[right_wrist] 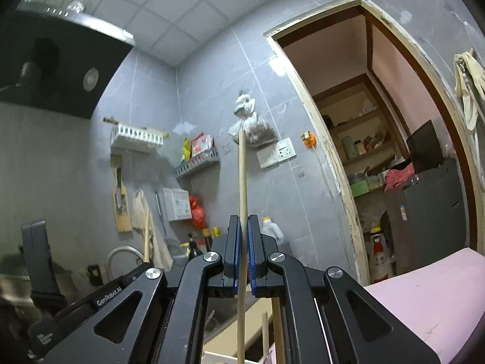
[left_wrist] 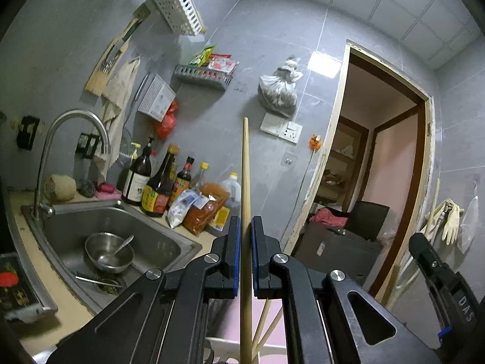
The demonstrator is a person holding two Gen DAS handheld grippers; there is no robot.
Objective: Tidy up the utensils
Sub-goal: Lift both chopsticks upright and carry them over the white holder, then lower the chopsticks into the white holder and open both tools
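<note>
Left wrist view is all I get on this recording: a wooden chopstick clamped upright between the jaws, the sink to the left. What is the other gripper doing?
Observer: The right gripper is shut on a chopstick of its own, which also stands upright.
Operator: Is the sink empty in its view?
Observer: It cannot see into the sink; only the top of the faucet shows there.
Operator: Anything overhead I am missing?
Observer: A black range hood hangs at upper left, above the left gripper's body.
Operator: And beyond the door?
Observer: Shelves holding jars and boxes.
</note>
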